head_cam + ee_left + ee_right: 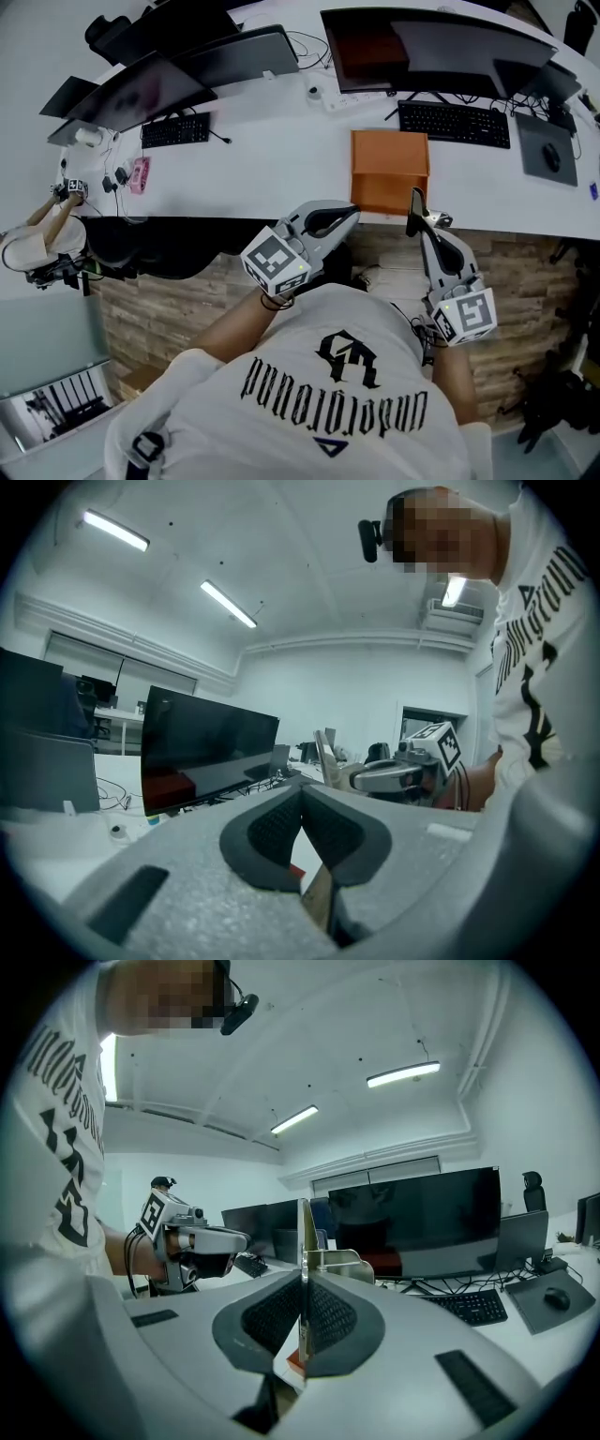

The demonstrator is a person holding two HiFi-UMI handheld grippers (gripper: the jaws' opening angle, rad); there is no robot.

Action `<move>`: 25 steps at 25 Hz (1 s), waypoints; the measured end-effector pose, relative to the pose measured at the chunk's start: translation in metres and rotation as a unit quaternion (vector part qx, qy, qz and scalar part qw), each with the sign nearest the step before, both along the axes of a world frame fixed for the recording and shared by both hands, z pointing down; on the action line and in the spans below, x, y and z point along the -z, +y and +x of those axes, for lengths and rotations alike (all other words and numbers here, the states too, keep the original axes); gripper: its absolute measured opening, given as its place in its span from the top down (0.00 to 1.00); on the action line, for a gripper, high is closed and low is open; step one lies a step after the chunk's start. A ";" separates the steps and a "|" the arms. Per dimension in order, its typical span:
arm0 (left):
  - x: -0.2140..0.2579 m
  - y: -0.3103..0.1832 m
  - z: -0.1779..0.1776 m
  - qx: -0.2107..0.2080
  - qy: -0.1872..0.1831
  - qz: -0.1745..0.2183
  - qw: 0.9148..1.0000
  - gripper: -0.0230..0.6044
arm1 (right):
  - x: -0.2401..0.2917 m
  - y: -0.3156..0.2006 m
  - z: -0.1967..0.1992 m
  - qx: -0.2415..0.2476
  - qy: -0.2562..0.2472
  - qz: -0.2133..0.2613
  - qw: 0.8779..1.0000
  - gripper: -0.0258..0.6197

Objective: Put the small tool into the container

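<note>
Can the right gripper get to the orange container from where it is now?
Probably yes. The right gripper, shut on the small tool, sits just beside the orange container at the desk edge, and nothing stands between them.

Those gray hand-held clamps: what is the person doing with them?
A person is at a white desk with a gripper in each hand. The right gripper is shut on a thin flat metal tool, held near the front right corner of the orange box, not yet inside it. The left gripper is shut and empty.
</note>
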State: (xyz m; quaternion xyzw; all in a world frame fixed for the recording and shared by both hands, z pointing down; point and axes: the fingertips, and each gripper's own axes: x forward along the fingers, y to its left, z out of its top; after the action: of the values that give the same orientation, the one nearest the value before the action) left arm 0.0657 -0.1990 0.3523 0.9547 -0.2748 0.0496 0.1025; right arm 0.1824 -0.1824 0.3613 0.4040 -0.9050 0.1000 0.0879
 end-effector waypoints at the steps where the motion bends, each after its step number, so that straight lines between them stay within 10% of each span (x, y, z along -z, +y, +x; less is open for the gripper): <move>1: -0.002 -0.006 0.000 0.003 -0.002 0.002 1.000 0.94 | -0.001 -0.005 0.001 0.001 0.001 0.000 1.000 0.94; 25: -0.087 -0.086 -0.043 0.034 -0.013 -0.090 0.995 0.94 | -0.120 -0.101 -0.028 0.080 0.148 -0.079 0.983 0.94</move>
State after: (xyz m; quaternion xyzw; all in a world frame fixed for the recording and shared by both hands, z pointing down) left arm 0.0228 -0.2846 0.4394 0.9310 -0.3026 0.0832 0.1863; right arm 0.1541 -0.2837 0.4816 0.3321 -0.9008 0.1032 0.2600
